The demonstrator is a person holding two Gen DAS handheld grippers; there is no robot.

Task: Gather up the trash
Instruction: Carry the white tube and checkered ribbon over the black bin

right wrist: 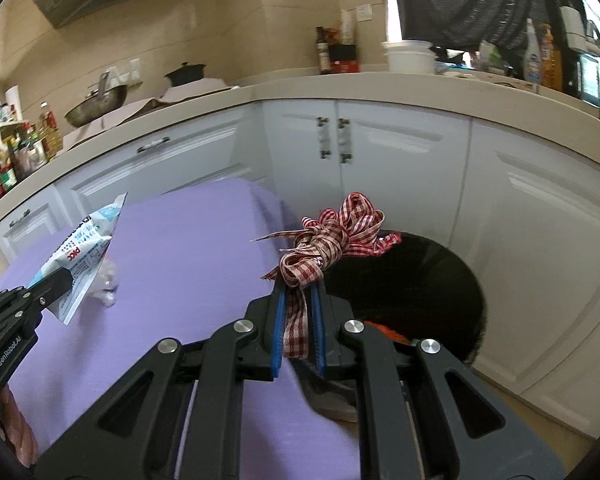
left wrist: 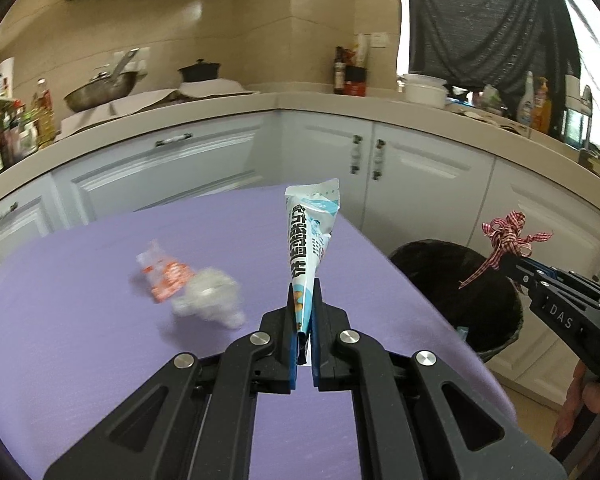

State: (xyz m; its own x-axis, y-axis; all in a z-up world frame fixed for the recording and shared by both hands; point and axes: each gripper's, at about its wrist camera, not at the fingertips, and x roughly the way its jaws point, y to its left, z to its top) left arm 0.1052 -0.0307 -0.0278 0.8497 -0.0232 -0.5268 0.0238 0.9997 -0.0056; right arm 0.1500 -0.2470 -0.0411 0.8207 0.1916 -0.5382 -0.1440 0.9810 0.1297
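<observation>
Claws [left wrist: 304,292] grip wrapper [left wrist: 310,236], ribbon [right wrist: 332,236]; bin [right wrist: 440,280].

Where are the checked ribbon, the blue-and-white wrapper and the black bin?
checked ribbon [right wrist: 332,232], right wrist view, on the knotted loops above the fingers.
blue-and-white wrapper [left wrist: 308,236], left wrist view, on its printed middle.
black bin [right wrist: 472,276], right wrist view, on its far inner wall.

I see a steel wok [left wrist: 100,94] and black pot [left wrist: 199,71] on the beige counter [left wrist: 300,102], bottles [left wrist: 40,114] at left, white cabinets [left wrist: 416,176] below.
</observation>
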